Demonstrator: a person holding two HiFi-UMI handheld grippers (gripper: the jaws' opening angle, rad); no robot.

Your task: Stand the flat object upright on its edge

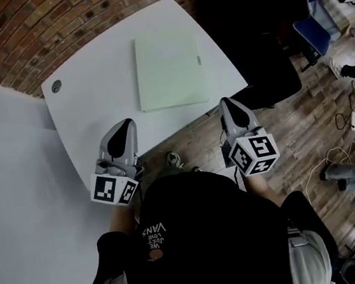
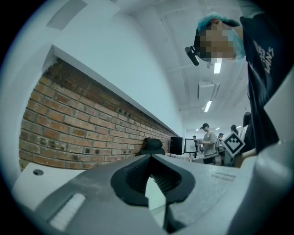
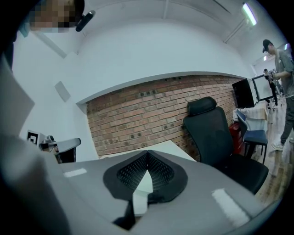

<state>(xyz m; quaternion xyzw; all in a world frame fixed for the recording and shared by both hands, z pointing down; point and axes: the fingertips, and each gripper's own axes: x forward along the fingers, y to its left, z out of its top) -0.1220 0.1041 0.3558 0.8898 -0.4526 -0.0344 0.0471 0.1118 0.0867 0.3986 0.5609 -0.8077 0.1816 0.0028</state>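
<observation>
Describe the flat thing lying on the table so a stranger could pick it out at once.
Find the white table by the brick wall. Near its middle, toward the black chair, a pale green square panel lies flat. Its only neighbour on the tabletop is a small round grey cap at one corner.

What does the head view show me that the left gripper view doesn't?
Head view only: the whole pale green panel lying flat on the white table, and the gap between it and the left tool and right tool at the near edge. Left gripper view only: people, a monitor and ceiling lights in the background. Both: the table, the brick wall and the black chair.
</observation>
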